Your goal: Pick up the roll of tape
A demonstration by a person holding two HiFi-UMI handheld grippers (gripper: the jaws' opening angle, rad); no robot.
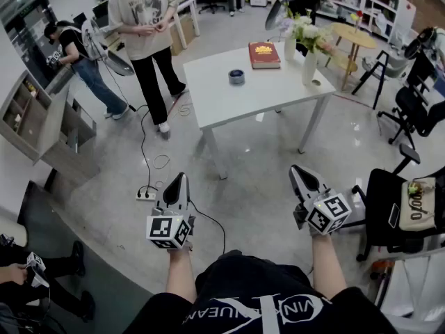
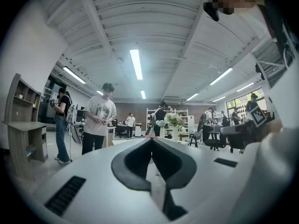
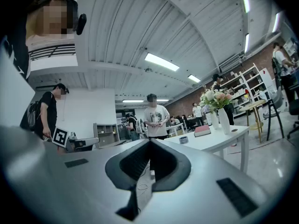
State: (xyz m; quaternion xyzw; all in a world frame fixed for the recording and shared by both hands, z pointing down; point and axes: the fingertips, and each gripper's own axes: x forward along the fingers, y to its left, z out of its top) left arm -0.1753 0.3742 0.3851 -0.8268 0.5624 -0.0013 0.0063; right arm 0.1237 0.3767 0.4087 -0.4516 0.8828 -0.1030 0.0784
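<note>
The roll of tape (image 1: 236,76) is a small dark grey ring lying flat on the white table (image 1: 222,99), well ahead of both grippers. In the right gripper view the tape (image 3: 183,139) shows small on the table, right of the jaws. My left gripper (image 1: 183,176) and right gripper (image 1: 296,168) are held level above the floor, short of the table's near edge. Both have their jaws together with nothing between them. The left gripper (image 2: 152,139) points toward the table's left side, and the right gripper (image 3: 150,140) looks past it.
A red book (image 1: 264,54) and two white vases with flowers (image 1: 309,61) stand on the table behind the tape. A person in a beige T-shirt (image 1: 144,19) stands at the table's far left. A power strip (image 1: 146,195) with cable lies on the floor. A black office chair (image 1: 400,214) is at right.
</note>
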